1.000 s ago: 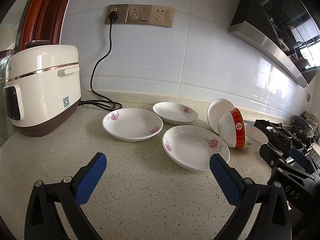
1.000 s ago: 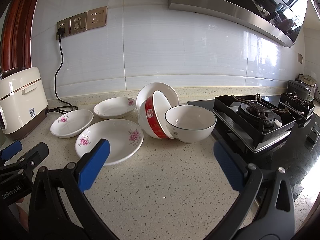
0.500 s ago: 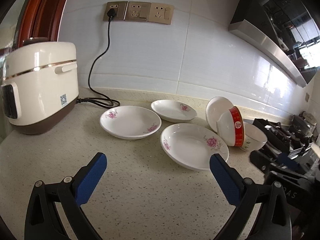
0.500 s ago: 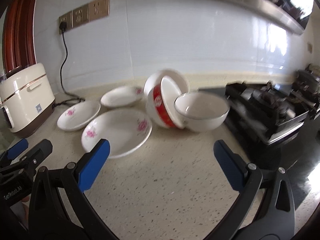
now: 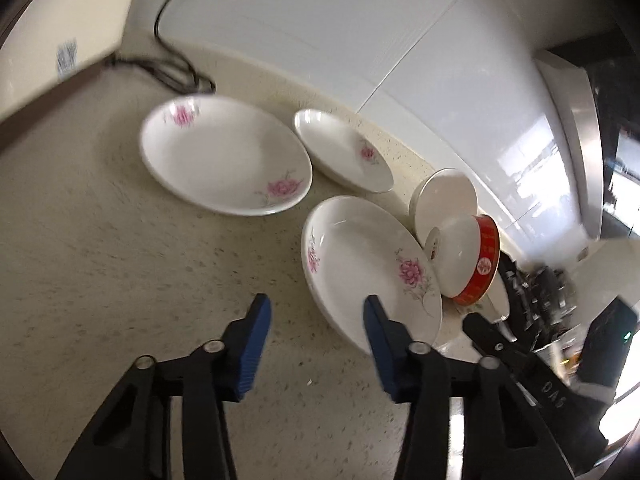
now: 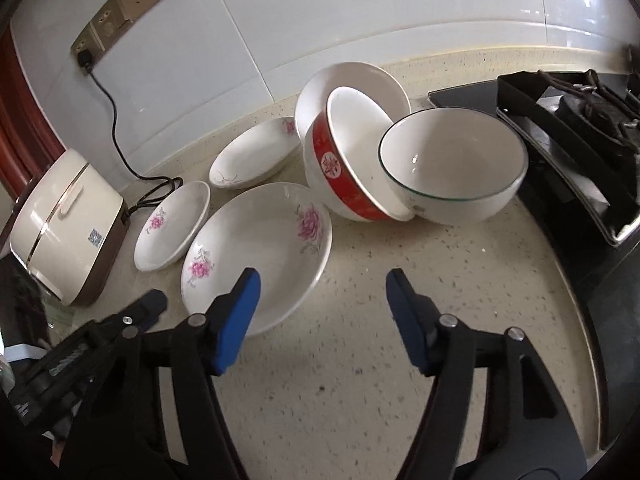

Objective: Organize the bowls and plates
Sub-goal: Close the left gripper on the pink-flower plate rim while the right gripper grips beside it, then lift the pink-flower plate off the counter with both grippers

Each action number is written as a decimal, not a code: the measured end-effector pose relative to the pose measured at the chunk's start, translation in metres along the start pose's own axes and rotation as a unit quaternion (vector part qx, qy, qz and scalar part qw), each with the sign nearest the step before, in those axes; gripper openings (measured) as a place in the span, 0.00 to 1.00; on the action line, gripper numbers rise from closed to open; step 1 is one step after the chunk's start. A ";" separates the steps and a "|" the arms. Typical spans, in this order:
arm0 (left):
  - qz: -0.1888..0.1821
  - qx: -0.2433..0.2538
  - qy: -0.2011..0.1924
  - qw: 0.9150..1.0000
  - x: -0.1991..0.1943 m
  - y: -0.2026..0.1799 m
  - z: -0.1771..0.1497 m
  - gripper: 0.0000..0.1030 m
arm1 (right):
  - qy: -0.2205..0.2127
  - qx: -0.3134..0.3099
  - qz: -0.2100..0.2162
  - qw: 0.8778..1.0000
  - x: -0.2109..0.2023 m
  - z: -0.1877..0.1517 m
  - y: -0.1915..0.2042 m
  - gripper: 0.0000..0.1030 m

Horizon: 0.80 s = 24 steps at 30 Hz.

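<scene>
Grippers over countertop [image 6: 360,380] w/ three floral plates and three bowls, nothing held.

L gripper [image 5: 316,320]: jaws partly spread, just been closing, nothing between pads; right pad overlaps near rim of nearest floral plate [image 5: 360,264] in view, contact can't be told. R gripper [image 6: 320,292]: jaws partly spread, just been closing, empty, above bare counter just beside same plate's rim. Second plate [image 5: 224,160] and third plate [image 5: 340,152] lie farther back, near wall. Red-banded bowl [image 6: 344,168] tilted on edge, nested in white bowl [image 6: 352,80] behind it, leaning on upright green-rimmed bowl [image 6: 452,168] beside stove [image 6: 580,128]. Rice cooker [image 6: 64,224] at far left, cord [image 6: 116,132] to wall socket [image 6: 120,12].
</scene>
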<state>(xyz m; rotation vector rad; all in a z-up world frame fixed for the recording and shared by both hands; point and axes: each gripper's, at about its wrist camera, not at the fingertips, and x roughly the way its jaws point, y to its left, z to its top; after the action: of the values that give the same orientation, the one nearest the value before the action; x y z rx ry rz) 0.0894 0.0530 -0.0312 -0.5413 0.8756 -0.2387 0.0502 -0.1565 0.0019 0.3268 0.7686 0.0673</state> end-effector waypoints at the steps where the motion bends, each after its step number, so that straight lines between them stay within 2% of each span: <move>1: -0.006 -0.006 0.008 1.000 0.007 0.002 0.002 0.43 | 0.004 0.002 0.000 1.000 0.004 0.001 0.000 0.61; 3: 0.000 -0.006 0.012 1.000 0.014 0.002 0.003 0.43 | 0.012 0.006 0.010 1.000 0.011 0.002 -0.001 0.54; 8: 0.003 -0.003 0.022 1.000 0.028 -0.001 0.008 0.42 | 0.019 0.003 0.013 1.000 0.025 0.005 0.001 0.48; 11: 0.013 0.002 0.025 1.000 0.033 -0.001 0.012 0.37 | 0.018 0.003 0.016 1.000 0.030 0.008 0.000 0.45; 13: 0.013 0.006 0.025 1.000 0.036 -0.003 0.014 0.35 | 0.019 0.006 0.020 1.000 0.032 0.010 -0.002 0.39; 15: 0.015 0.008 0.027 0.999 0.039 -0.003 0.013 0.29 | 0.023 0.006 0.024 0.999 0.035 0.010 -0.004 0.35; 17: 0.013 0.008 0.033 0.999 0.042 -0.003 0.012 0.19 | 0.029 0.007 0.029 0.999 0.040 0.010 -0.004 0.30; 19: 0.015 0.011 0.034 0.999 0.042 -0.003 0.012 0.17 | 0.034 0.008 0.038 0.999 0.043 0.008 -0.005 0.24; 24: 0.023 0.016 0.031 0.999 0.039 -0.002 0.011 0.17 | 0.034 0.005 0.047 0.998 0.044 0.005 -0.005 0.19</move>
<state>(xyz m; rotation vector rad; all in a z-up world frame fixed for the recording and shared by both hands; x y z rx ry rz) 0.1226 0.0390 -0.0499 -0.4850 0.9419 -0.2280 0.0848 -0.1546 -0.0254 0.3722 0.8207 0.1628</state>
